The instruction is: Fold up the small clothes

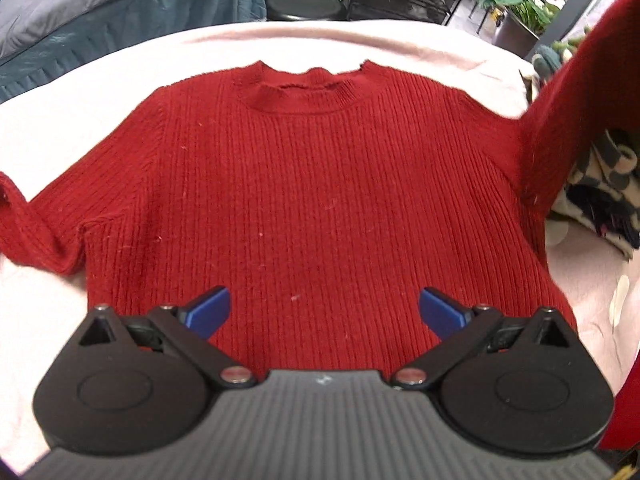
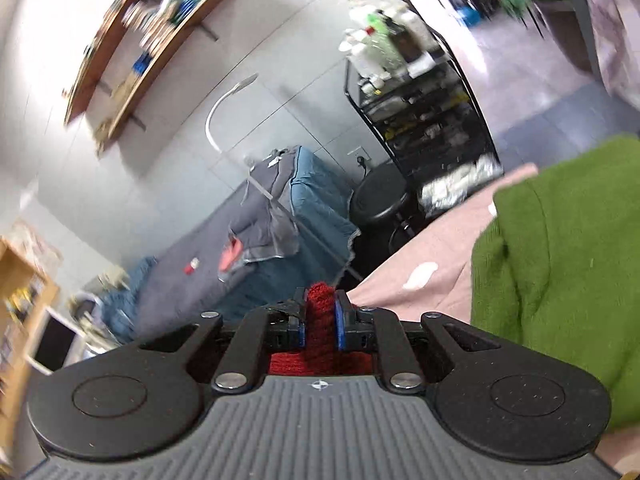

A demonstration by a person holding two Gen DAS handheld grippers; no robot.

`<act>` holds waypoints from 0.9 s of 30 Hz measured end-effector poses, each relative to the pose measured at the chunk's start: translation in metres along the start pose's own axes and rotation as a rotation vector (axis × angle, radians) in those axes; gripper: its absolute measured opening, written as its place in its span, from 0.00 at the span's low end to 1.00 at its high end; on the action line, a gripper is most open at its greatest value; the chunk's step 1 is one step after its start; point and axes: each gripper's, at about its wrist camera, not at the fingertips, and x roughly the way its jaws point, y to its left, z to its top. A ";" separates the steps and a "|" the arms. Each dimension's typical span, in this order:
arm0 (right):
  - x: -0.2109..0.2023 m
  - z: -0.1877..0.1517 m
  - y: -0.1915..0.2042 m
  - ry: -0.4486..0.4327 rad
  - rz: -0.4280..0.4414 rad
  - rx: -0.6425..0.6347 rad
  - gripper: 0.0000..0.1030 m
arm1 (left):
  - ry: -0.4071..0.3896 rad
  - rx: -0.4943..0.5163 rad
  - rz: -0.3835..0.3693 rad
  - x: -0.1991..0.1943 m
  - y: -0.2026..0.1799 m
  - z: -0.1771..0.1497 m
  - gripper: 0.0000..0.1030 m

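Note:
A red ribbed sweater (image 1: 312,184) lies flat on the pink cloth-covered table (image 1: 60,128), collar away from me. Its left sleeve (image 1: 32,232) rests on the table. Its right sleeve (image 1: 576,92) is lifted and rises up the right edge of the left wrist view. My left gripper (image 1: 324,312) is open and empty, hovering over the sweater's hem. My right gripper (image 2: 320,320) is shut on the red sleeve end (image 2: 319,320), held up in the air and pointing at the room.
A green sweater (image 2: 560,264) lies on the pink table to the right. A checked black-and-white garment (image 1: 600,196) sits at the right edge. Beyond the table stand a black stool (image 1: 306,4), a black shelf rack (image 2: 424,120) and a blue-grey bed (image 2: 240,248).

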 end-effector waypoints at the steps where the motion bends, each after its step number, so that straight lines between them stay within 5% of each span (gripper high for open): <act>1: -0.003 0.002 -0.002 0.005 0.030 0.033 0.23 | 0.007 0.003 0.001 0.001 0.000 -0.001 1.00; 6: -0.014 0.010 -0.005 0.035 0.130 0.153 0.23 | 0.017 -0.009 -0.003 0.004 -0.001 -0.006 1.00; 14: 0.050 -0.026 0.040 0.162 0.093 -0.025 0.23 | -0.032 -0.034 0.075 -0.008 0.010 -0.006 1.00; 23: 0.170 -0.133 0.095 0.360 0.034 -0.153 0.27 | 0.008 -0.180 0.227 -0.023 0.076 -0.037 1.00; 25: 0.192 -0.162 0.093 0.413 0.004 -0.157 0.40 | 0.019 -0.223 0.246 -0.026 0.091 -0.046 1.00; 27: 0.207 -0.186 0.087 0.467 -0.011 -0.140 0.41 | 0.023 -0.256 0.263 -0.029 0.103 -0.053 1.00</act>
